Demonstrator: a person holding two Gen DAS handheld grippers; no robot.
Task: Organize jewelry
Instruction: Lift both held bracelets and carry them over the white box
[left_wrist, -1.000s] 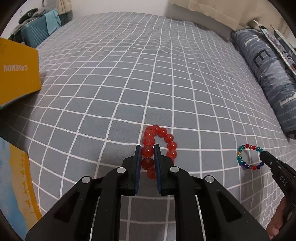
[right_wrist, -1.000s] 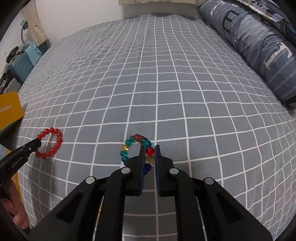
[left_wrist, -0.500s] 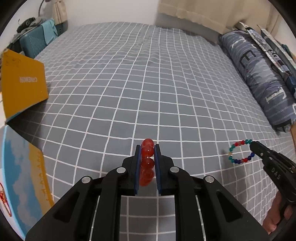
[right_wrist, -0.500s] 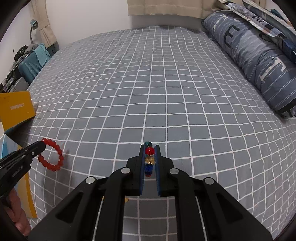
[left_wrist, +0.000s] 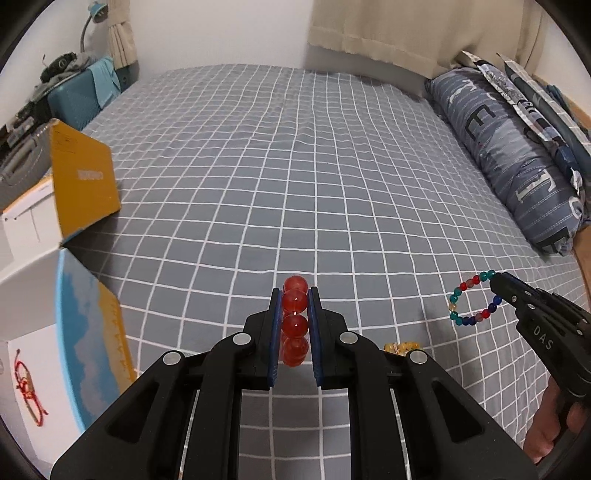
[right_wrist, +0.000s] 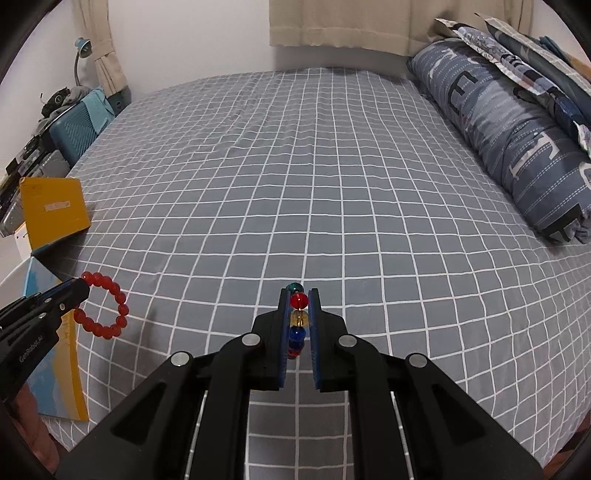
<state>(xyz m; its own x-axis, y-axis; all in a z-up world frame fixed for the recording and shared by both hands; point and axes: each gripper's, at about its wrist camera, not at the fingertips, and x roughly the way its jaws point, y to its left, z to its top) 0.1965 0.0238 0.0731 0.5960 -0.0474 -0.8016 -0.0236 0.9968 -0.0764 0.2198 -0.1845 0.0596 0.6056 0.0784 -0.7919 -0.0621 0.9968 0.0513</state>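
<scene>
My left gripper (left_wrist: 294, 295) is shut on a red bead bracelet (left_wrist: 294, 325) and holds it above the grey checked bed; the bracelet hangs as a ring in the right wrist view (right_wrist: 105, 310). My right gripper (right_wrist: 299, 295) is shut on a multicoloured bead bracelet (right_wrist: 297, 321), also lifted off the bed; it shows as a ring in the left wrist view (left_wrist: 471, 304). A yellow bead bracelet (left_wrist: 400, 347) lies on the bed, partly hidden behind my left gripper. An open white box (left_wrist: 33, 354) with a blue and yellow wall, at the lower left, holds a red cord bracelet (left_wrist: 27, 387).
A yellow box lid (left_wrist: 83, 182) stands at the bed's left edge. A long blue pillow (left_wrist: 517, 166) lies along the right side. A teal case (left_wrist: 79, 96) and clutter sit beyond the far left corner. The bed sheet (left_wrist: 295, 166) stretches ahead.
Both grippers have lifted their bracelets off the bed and risen. The white box and the yellow bead bracelet have come into view.
</scene>
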